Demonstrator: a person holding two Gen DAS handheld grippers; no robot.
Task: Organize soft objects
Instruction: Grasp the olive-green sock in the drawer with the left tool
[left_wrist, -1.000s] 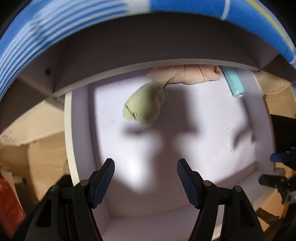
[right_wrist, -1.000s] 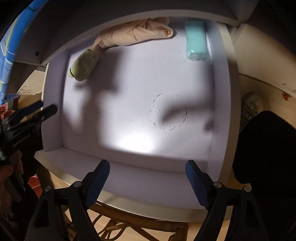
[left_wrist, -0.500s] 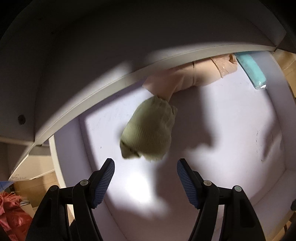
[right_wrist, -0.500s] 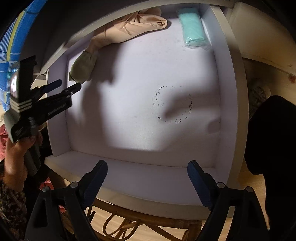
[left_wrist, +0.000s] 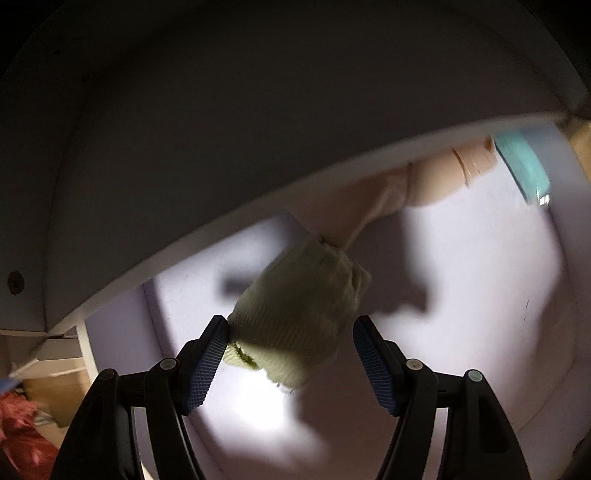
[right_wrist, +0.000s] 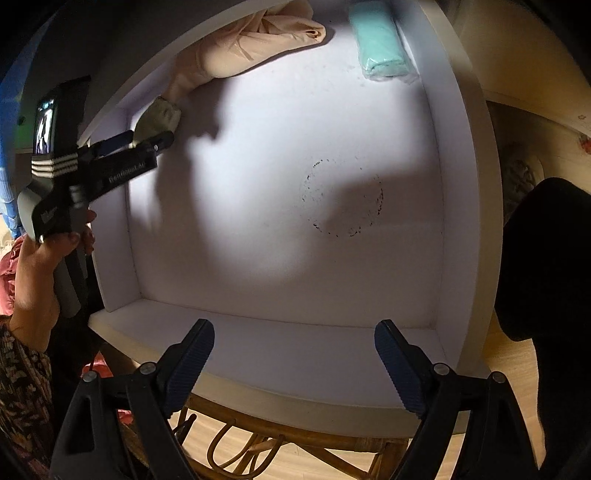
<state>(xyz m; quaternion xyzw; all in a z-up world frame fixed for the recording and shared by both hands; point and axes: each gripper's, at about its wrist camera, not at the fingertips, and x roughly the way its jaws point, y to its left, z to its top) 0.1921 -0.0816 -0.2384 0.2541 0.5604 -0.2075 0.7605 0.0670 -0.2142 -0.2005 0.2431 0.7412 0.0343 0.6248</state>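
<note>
- Left wrist view: left gripper (left_wrist: 290, 360) jaws apart, straddling the pale green ribbed knit bundle (left_wrist: 299, 314) on the floor of the white open drawer (right_wrist: 461, 206); left pad touching it, not yet clamped.
- Beside that bundle, toward the drawer's back: crumpled peach fabric (right_wrist: 255, 40); folded teal cloth (right_wrist: 380, 40) in the back right corner.
- Right gripper (right_wrist: 295, 362) empty over the drawer's front rim, jaws just widened.
- Sorting judged barely begun; all three still loose.

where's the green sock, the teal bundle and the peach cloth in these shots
green sock (left_wrist: 295, 314): left wrist view, middle of its ribbed body, between the left claw's fingers.
teal bundle (right_wrist: 380, 40): right wrist view, middle of its top face.
peach cloth (right_wrist: 258, 40): right wrist view, its bunched middle fold.
</note>
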